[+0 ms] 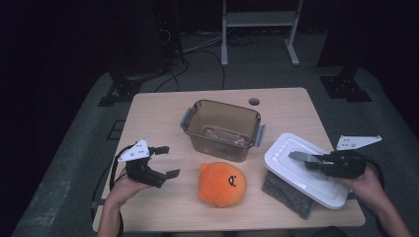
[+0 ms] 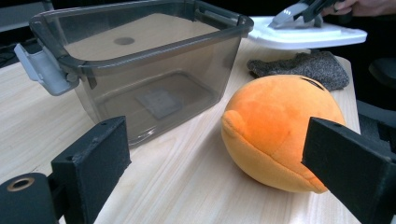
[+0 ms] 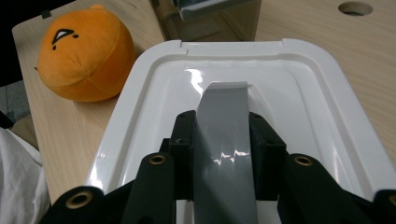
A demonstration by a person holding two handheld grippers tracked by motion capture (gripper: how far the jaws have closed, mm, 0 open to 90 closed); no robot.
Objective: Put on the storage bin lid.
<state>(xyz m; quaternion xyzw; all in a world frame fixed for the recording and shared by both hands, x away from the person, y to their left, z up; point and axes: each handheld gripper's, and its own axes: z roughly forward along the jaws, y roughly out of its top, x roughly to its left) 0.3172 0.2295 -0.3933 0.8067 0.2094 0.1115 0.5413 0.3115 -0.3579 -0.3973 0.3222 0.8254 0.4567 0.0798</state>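
Fingers of the right gripper (image 1: 316,163) pinch a flat grey handle piece (image 3: 224,154) that stands between them, its free end reaching out ahead of their tips over the white lid (image 1: 306,170). The lid lies under those fingers and spreads out beyond them, tilted, with one edge propped on a grey speckled cloth (image 1: 286,192) on the wooden surface (image 1: 163,113). In the right gripper view the lid's far rim sits just short of the clear grey storage box (image 1: 222,128), and the orange plush toy (image 1: 222,184) lies off to the side of the fingers, near the lid's edge. The left gripper (image 1: 165,160) rests in the person's left hand (image 1: 123,187) with its fingers spread wide and nothing between them. In the left gripper view the plush toy lies just ahead of the fingers, partly behind one, and the open box stands farther off beyond the other, latches (image 2: 42,70) hanging at its ends.
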